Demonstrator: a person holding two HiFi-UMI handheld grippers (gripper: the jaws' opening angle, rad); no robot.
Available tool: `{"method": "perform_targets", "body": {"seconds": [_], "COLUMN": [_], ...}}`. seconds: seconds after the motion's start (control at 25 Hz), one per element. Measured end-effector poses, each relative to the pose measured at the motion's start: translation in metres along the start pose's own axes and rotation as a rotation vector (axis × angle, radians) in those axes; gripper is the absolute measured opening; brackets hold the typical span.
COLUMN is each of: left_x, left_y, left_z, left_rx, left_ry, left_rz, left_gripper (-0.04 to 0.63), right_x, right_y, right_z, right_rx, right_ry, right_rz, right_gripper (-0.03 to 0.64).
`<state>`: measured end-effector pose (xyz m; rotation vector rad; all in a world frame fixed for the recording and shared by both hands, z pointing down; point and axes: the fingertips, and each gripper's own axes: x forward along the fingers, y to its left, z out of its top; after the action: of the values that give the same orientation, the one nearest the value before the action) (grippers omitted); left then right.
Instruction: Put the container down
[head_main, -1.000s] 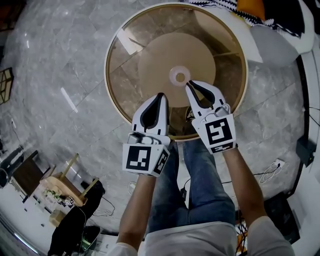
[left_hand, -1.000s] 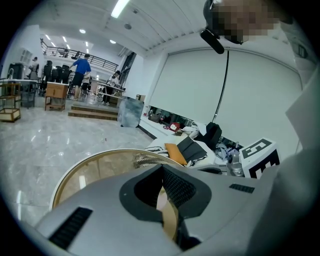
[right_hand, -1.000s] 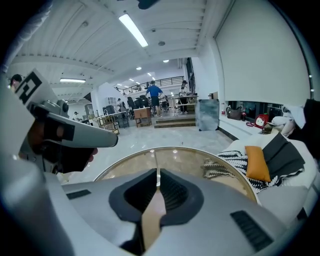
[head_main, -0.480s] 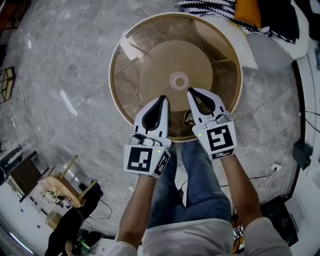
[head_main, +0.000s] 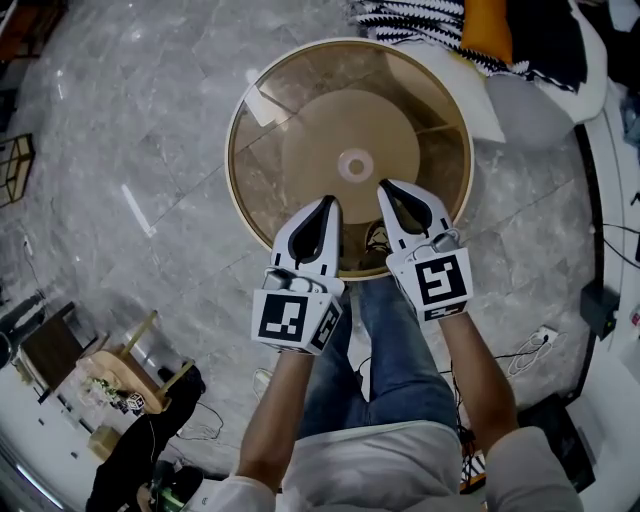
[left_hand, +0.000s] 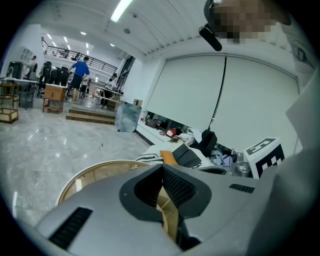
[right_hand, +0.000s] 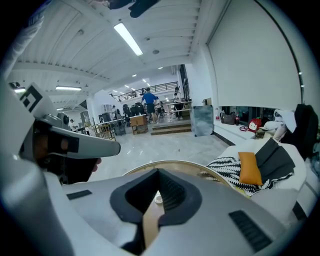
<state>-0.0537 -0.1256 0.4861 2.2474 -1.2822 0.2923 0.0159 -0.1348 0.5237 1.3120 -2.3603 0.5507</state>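
Left gripper (head_main: 327, 201) and right gripper (head_main: 385, 187) have drawn back from the small round white container (head_main: 354, 165), jaws closed on nothing. It sits mid-table on the round glass table (head_main: 243, 118) (pale rim), with glossy marble floor (head_main: 130, 150) open to the left.

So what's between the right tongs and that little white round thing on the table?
Nothing: in the head view only bare tabletop shows between the right tongs and the white round thing.
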Motion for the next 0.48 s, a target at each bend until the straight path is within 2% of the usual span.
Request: {"method": "perform_targets", "body": {"seconds": [0.48], "left_x": [-0.009], "left_y": [-0.014], "left_z": [0.037], "left_rx": [0.006], "left_ry": [-0.025], "left_rz": [-0.011], "left_gripper": [0.018], "right_x": [-0.024], "right_y": [-0.002], "right_z": [0.038], "right_rx": [0.023], "right_ry": [-0.009], "right_rz": [0.000], "right_gripper": [0.015]}}
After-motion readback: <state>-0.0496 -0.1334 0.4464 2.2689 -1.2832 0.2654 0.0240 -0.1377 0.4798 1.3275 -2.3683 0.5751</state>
